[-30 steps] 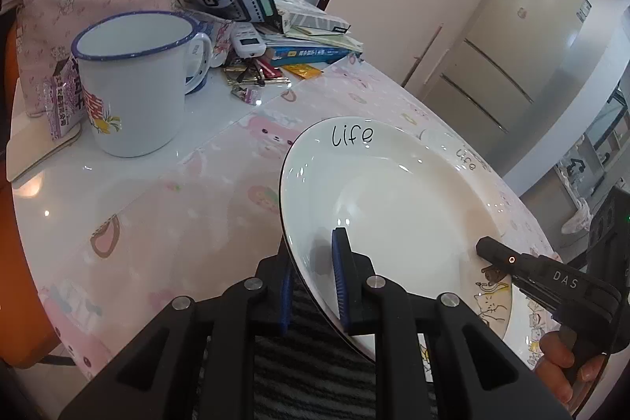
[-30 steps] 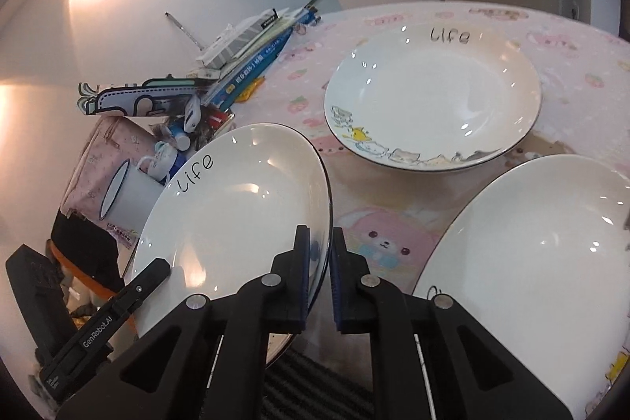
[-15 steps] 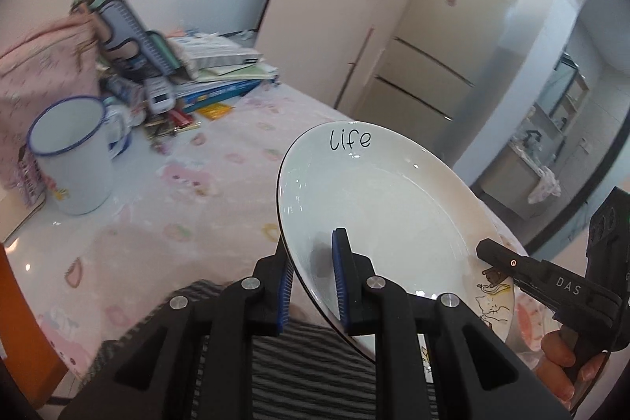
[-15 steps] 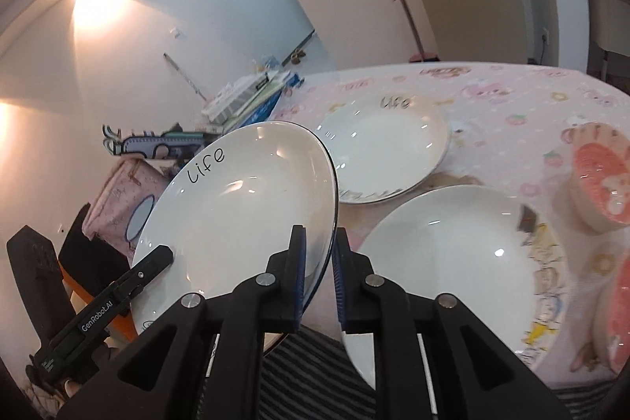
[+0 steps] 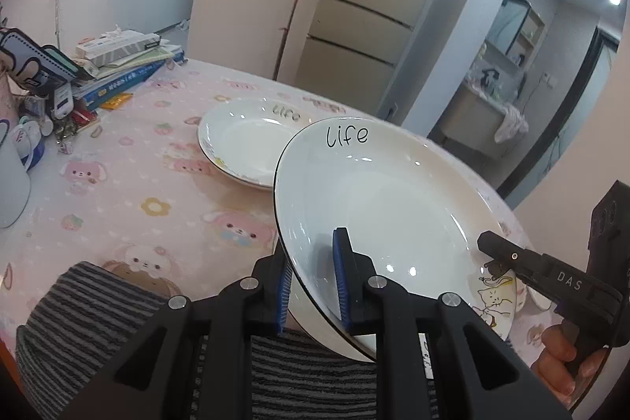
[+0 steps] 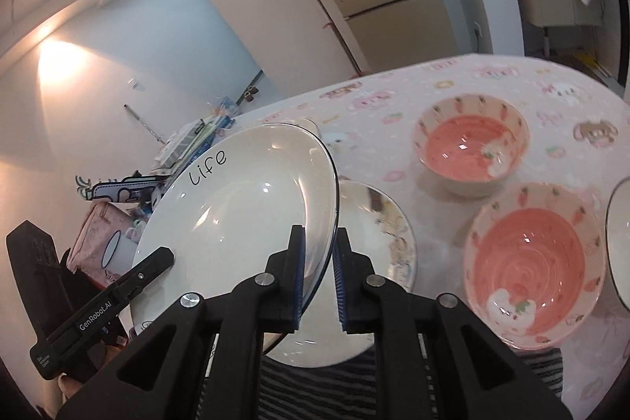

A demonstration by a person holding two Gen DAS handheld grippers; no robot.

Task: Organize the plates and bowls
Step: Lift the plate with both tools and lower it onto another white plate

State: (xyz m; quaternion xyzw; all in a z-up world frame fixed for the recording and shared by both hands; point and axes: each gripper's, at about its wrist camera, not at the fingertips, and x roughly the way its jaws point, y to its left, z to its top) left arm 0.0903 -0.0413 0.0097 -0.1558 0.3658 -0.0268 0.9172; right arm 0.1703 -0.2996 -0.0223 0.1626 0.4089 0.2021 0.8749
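Note:
Both grippers hold one white "life" plate [image 5: 386,191] in the air over the pink table. My left gripper [image 5: 311,262] is shut on its left rim. My right gripper [image 6: 319,262] is shut on its right rim; the plate shows in the right wrist view [image 6: 240,211] too. A second "life" plate [image 5: 240,140] lies on the table beyond. A third white plate [image 6: 374,219] lies just beneath the held one. Two pink bowls [image 6: 470,144] [image 6: 531,258] stand on the right.
A stack of books [image 5: 122,65], small clutter and a white enamel mug [image 5: 12,180] sit at the table's left side. The rim of another white dish [image 6: 618,239] shows at the far right. A fridge [image 5: 362,26] stands behind the table.
Both grippers have lifted the plate higher and swung it right, off the mug side. The second plate and the pink bowls have come into view.

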